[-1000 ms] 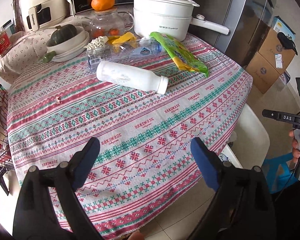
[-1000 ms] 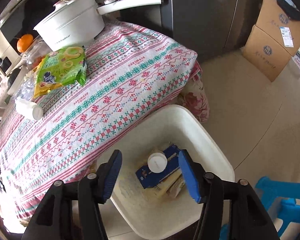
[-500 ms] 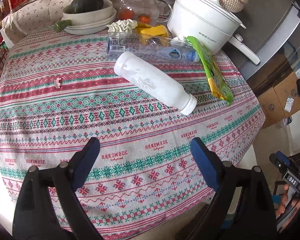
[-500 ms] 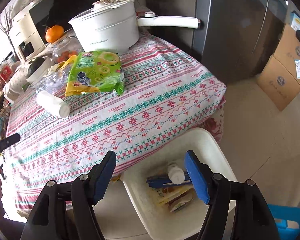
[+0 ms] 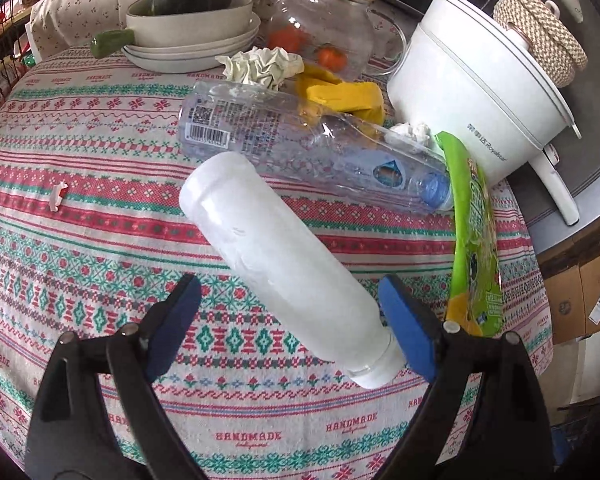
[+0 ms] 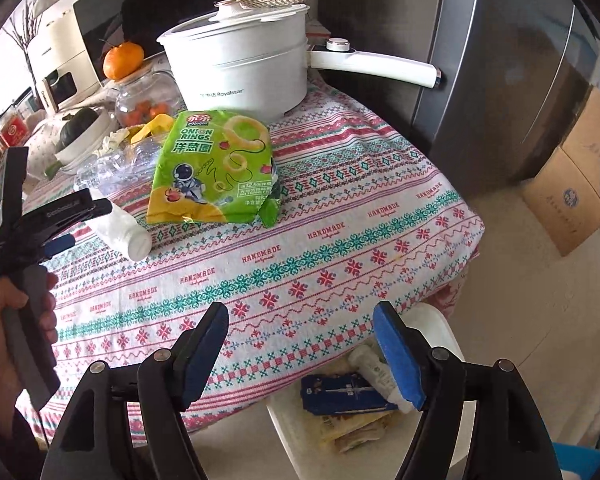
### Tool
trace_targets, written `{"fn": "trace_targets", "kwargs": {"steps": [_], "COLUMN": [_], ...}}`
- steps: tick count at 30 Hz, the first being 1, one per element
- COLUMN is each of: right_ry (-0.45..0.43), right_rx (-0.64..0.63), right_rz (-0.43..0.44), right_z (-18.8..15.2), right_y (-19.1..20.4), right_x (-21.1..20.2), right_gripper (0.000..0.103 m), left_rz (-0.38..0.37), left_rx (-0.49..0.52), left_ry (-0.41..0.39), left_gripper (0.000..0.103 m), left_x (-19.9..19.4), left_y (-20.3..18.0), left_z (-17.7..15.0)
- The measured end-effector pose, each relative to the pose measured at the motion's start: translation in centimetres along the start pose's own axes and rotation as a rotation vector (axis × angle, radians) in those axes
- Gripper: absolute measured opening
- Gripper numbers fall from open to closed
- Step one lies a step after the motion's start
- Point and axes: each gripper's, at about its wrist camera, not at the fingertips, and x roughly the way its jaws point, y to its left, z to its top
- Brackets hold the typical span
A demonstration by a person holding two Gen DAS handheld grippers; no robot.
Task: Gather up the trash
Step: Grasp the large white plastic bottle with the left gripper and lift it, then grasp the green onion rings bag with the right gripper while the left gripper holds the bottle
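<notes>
One white bottle [image 5: 284,264] lies on its side on the tablecloth [image 5: 100,264], with its cap end pointing at the table's near edge. The left gripper [image 5: 290,304] is spread wide around the bottle. The bottle sits between the two blue pads, and the right pad [image 5: 404,328] is just beside its neck. I cannot tell if that pad touches it. The other pad is well apart from it.

Behind the white bottle lies one clear bottle [image 5: 312,148] on its side. To the right of the white bottle lies one green snack bag [image 5: 476,240]. Past the clear bottle there is one crumpled paper [image 5: 260,66] and one yellow wrapper [image 5: 340,94].

One white pot [image 5: 468,96] stands behind the snack bag.

The right gripper [image 6: 300,344] has just been opening, and its claw is spread with nothing in it. It hangs over the table's edge, well away from the white bottle. One white bin [image 6: 440,324] stands on the floor below that edge, with some trash inside.
</notes>
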Motion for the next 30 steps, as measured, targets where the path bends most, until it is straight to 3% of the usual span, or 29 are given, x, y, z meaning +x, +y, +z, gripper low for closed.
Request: {"fn": "trace_targets", "kwargs": {"steps": [3, 12, 16, 23, 30], "right_ry": [0.006, 0.020, 0.019, 0.012, -0.010], "right_rx": [0.005, 0.021, 0.005, -0.017, -0.005], "right_rz": [-0.004, -0.012, -0.009, -0.009, 0.006], "right_z": [0.2, 0.1, -0.1, -0.4, -0.1], "right_y": [-0.2, -0.6, -0.1, 0.8, 1.5], "right_x": [0.4, 0.9, 0.8, 0.4, 0.0], "right_gripper": [0.076, 0.076, 0.076, 0.076, 0.076], "left_rz": [0.023, -0.016, -0.013, -0.015, -0.062], "left_rx": [-0.010, 0.031, 0.083, 0.102, 0.142], "left_ry": [0.013, 0.077, 0.136, 0.176, 0.135], "left_gripper": [0.083, 0.071, 0.062, 0.057, 0.055], "left_x": [1.3, 1.4, 0.2, -1.6, -5.7], "left_y": [-0.2, 0.1, 1.5, 4.0, 5.5], "left_z": [0.5, 0.6, 0.0, -0.9, -1.6]}}
